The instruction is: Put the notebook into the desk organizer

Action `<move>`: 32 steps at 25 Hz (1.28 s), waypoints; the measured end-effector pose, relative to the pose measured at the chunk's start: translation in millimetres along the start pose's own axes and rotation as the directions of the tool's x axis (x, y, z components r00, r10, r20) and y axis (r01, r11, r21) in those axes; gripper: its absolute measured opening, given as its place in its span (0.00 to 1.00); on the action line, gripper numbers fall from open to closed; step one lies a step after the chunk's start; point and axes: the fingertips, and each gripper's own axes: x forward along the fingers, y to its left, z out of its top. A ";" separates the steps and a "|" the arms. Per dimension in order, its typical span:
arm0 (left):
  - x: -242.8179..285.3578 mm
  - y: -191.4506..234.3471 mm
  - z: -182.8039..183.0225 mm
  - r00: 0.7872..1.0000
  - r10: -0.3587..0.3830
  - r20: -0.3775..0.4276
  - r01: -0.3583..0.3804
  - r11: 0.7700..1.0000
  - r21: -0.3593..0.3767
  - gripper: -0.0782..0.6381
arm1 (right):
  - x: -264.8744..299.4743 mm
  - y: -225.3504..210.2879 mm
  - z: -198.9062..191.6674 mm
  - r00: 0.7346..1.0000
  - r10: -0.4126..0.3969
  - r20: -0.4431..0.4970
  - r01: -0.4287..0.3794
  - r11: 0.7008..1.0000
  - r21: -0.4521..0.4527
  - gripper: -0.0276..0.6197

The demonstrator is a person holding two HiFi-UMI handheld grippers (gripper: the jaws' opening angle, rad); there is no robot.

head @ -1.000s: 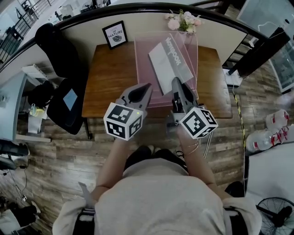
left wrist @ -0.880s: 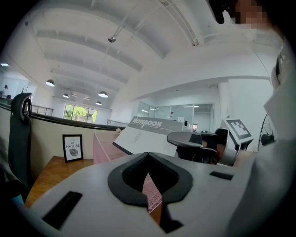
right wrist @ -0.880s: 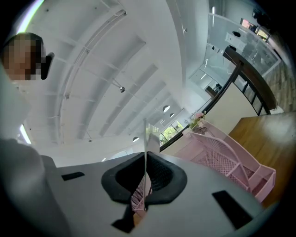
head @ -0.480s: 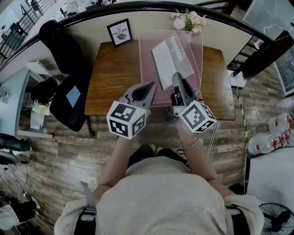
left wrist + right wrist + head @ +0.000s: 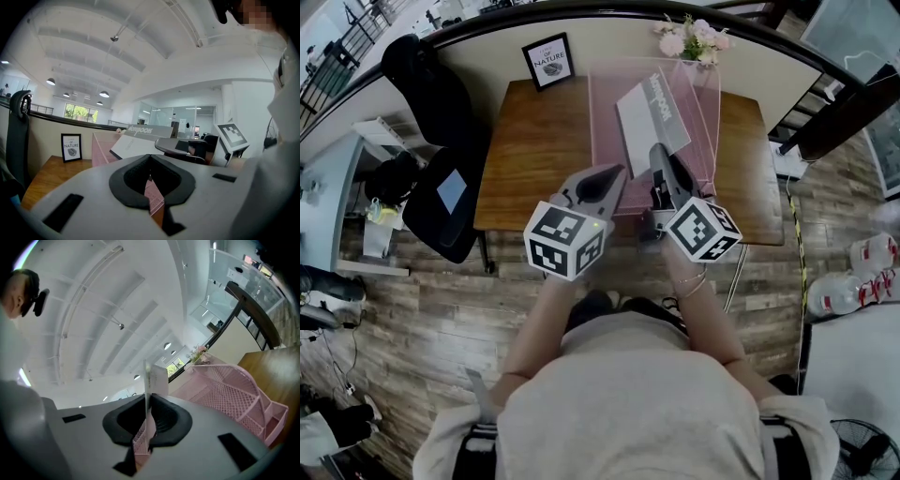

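Right gripper (image 5: 660, 155) clamped on flat grey-white notebook (image 5: 650, 117), which tilts over pink wire-mesh desk organizer (image 5: 605, 122) on brown wooden table (image 5: 534, 150). Left gripper (image 5: 614, 174), at its 9 o'clock, jaws together, empty.

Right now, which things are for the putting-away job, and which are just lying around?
For the job:
- notebook, pinched in the right tool
- pink desk organizer, standing on the table

Just lying about:
- framed picture
- flowers
- black chair
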 end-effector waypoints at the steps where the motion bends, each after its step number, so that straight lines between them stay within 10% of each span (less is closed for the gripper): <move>1: 0.1 0.5 -1.0 1.000 0.000 -0.002 0.000 1.000 -0.001 0.12 | 1.2 0.4 -1.7 1.000 0.004 -0.021 -0.004 1.000 -0.019 0.08; 32: 10.9 -3.0 -30.3 0.995 -0.018 -0.099 0.016 1.000 -0.020 0.12 | -11.2 -9.7 -51.4 0.883 -0.035 -0.468 -0.106 0.957 -0.272 0.49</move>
